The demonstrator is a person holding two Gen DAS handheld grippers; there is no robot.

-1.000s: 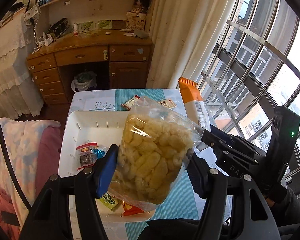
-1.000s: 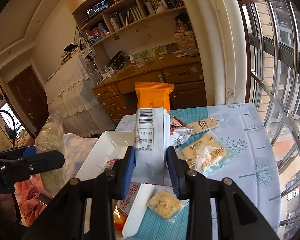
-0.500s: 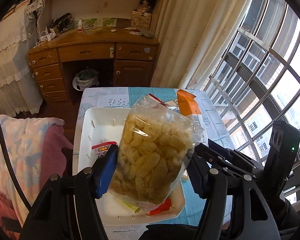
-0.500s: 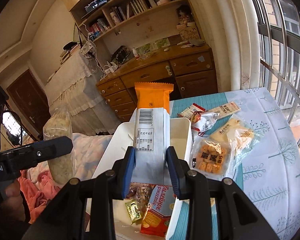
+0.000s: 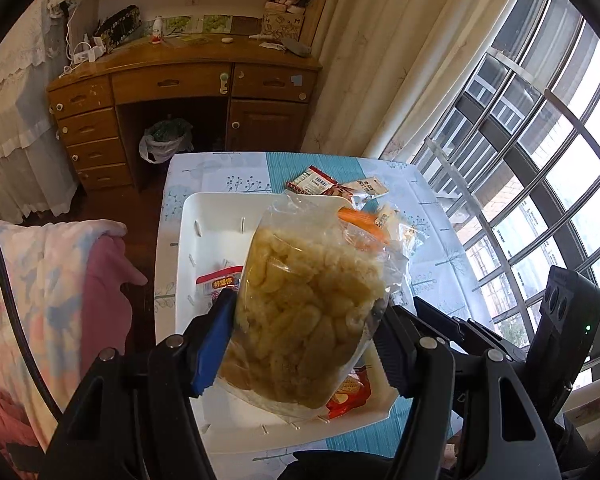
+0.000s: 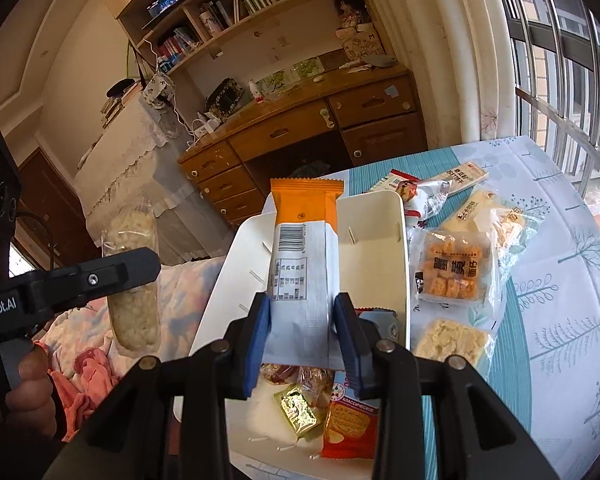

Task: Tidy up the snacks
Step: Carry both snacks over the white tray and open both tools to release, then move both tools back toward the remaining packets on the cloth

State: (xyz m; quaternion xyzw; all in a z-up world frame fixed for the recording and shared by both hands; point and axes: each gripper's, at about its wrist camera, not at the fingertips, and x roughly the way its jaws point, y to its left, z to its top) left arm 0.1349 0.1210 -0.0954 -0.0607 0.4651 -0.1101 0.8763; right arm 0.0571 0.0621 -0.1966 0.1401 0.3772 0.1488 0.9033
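Now both packets hang over the white plastic tray [image 6: 384, 216] on the table's left edge, the left gripper [image 5: 300, 344] clamping a clear bag of puffed snacks [image 5: 308, 304], the right gripper [image 6: 300, 336] an orange-and-white packet [image 6: 304, 248], so lowering and releasing probably come next.

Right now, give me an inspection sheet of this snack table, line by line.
Surface: table under a blue and white tree-print cloth.
Job's things: white tray holding a few packets; loose snack packets on the cloth beside it.
Clutter: nothing seen.
Grippers: left gripper shut on a clear bag of puffed snacks; right gripper shut on an orange and white packet; both above the tray.
Cables: black cable at the left edge.
Surroundings: wooden desk, curtain, barred window.
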